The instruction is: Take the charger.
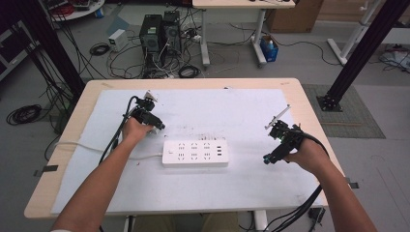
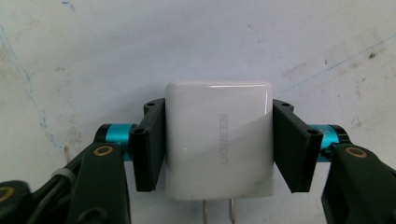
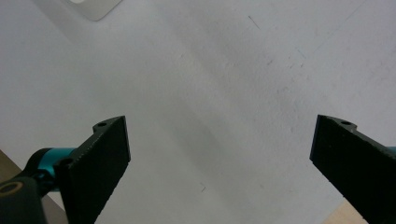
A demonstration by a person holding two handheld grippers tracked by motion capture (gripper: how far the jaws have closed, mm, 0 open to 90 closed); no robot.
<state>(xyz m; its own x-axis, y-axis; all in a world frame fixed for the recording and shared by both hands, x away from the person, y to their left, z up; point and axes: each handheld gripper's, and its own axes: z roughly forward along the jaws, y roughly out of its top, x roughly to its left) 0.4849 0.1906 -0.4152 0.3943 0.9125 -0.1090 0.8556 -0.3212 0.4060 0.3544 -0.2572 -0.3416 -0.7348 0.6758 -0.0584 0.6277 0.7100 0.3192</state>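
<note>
left gripper (image 2: 218,144) clamps a white charger (image 2: 218,140), prongs toward the camera, upper left of the power strip (image 1: 195,153); right gripper (image 3: 219,158) hangs released.

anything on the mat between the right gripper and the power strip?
No. In the high view, the white mat between the right gripper and the power strip is bare. The right gripper view shows bare mat between its open jaws.

A small white square plastic charger plug (image 2: 219,140) and a long white plastic power strip (image 1: 195,153)

The plug, with two metal prongs, is squeezed between black jaws near the table's left edge; the strip lies flat mid-table.
</note>
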